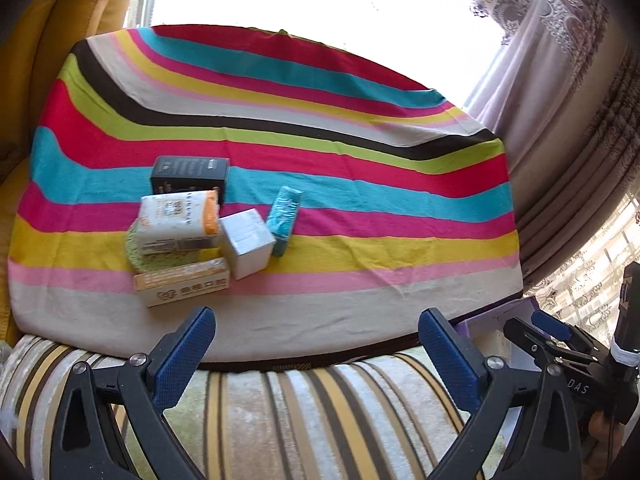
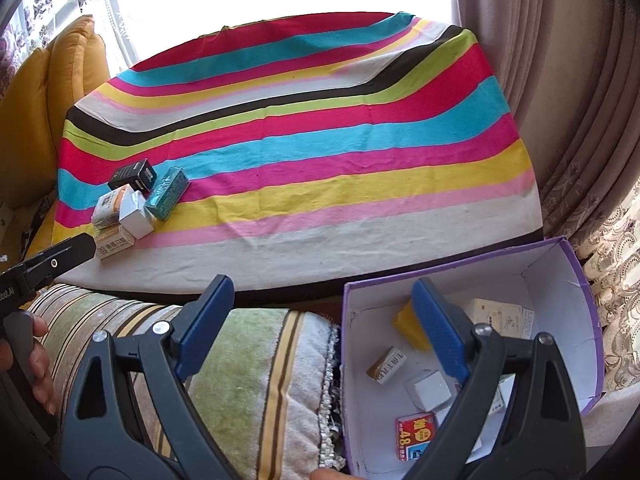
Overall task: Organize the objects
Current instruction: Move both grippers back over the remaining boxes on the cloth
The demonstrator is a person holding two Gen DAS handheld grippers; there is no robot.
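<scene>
You had both grippers, left gripper [image 1: 316, 354] and right gripper [image 2: 324, 324], w/ jaws spread, empty. Approx half done: several items in purple box [image 2: 560, 276]; box pile [image 1: 192, 232] remained near striped cloth [image 1: 360, 208] front-left edge.

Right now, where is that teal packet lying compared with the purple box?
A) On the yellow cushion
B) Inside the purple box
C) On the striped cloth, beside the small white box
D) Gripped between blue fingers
C: the teal packet lies on the striped cloth right beside the small white box, well apart from the purple box, which holds other small items; both grippers are open and empty.
</scene>
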